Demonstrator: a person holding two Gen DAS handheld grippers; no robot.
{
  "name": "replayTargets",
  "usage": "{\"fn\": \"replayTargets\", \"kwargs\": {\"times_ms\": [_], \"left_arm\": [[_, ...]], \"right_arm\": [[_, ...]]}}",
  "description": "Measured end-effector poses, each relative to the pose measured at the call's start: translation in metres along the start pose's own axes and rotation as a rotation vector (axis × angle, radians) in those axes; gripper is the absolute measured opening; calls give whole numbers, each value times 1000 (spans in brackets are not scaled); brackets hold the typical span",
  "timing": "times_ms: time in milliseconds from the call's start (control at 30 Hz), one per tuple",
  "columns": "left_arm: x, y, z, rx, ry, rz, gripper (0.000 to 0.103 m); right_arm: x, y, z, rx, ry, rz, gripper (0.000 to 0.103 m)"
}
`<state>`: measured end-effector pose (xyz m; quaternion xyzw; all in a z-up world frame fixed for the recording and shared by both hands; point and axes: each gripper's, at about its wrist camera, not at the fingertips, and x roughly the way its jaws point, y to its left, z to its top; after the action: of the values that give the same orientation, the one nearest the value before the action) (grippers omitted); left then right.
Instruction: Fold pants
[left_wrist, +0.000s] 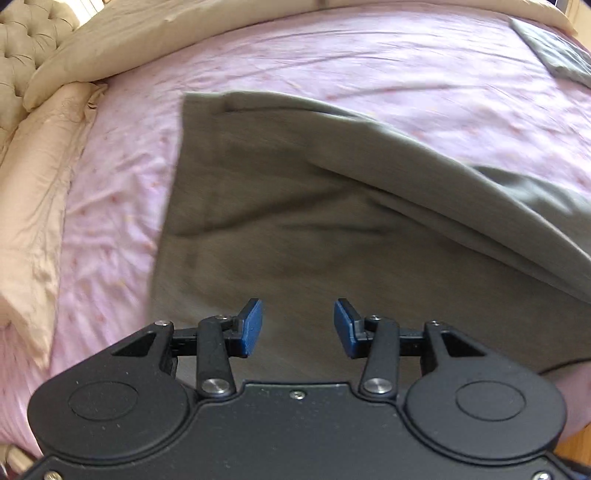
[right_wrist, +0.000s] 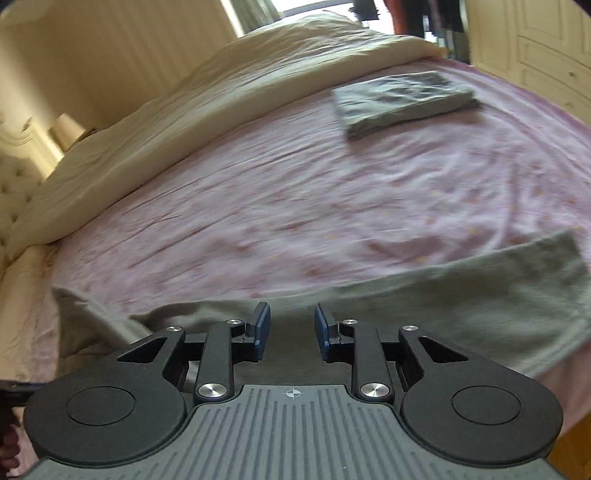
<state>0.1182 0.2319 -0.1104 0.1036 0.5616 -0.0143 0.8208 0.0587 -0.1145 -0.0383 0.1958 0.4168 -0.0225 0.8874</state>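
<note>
Left claw (left_wrist: 298, 328) apart over olive pants (left_wrist: 295, 206) | right claw (right_wrist: 291, 330) apart | pink bedsheet (right_wrist: 314, 192), cream duvet (right_wrist: 221, 96)

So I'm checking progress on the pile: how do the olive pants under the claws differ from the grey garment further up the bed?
The olive pants lie mostly spread out, with one part lapped over another; the grey garment is folded into a compact rectangle. The pants cover far more of the pink sheet. The pants sit right beneath both open claws; the grey garment lies far off, near the cream duvet. Both rest on the sheet, ungripped.
</note>
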Motion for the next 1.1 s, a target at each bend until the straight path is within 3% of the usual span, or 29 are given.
{"fn": "replayTargets", "kwargs": {"times_ms": [200, 433, 567, 767, 933, 1100], "left_arm": [[43, 56, 28, 8, 44, -20, 52], [86, 98, 38, -49, 110, -51, 53], [108, 109, 37, -47, 135, -56, 63], [109, 119, 29, -38, 114, -108, 65], [113, 130, 32, -63, 142, -138, 65], [116, 135, 34, -57, 135, -125, 65]], "right_arm": [[57, 126, 7, -159, 71, 165, 32], [111, 220, 14, -408, 145, 219, 33], [142, 251, 23, -471, 196, 226, 33], [188, 295, 26, -624, 272, 245, 34], [216, 311, 31, -704, 314, 260, 34], [242, 316, 32, -738, 436, 284, 45]]}}
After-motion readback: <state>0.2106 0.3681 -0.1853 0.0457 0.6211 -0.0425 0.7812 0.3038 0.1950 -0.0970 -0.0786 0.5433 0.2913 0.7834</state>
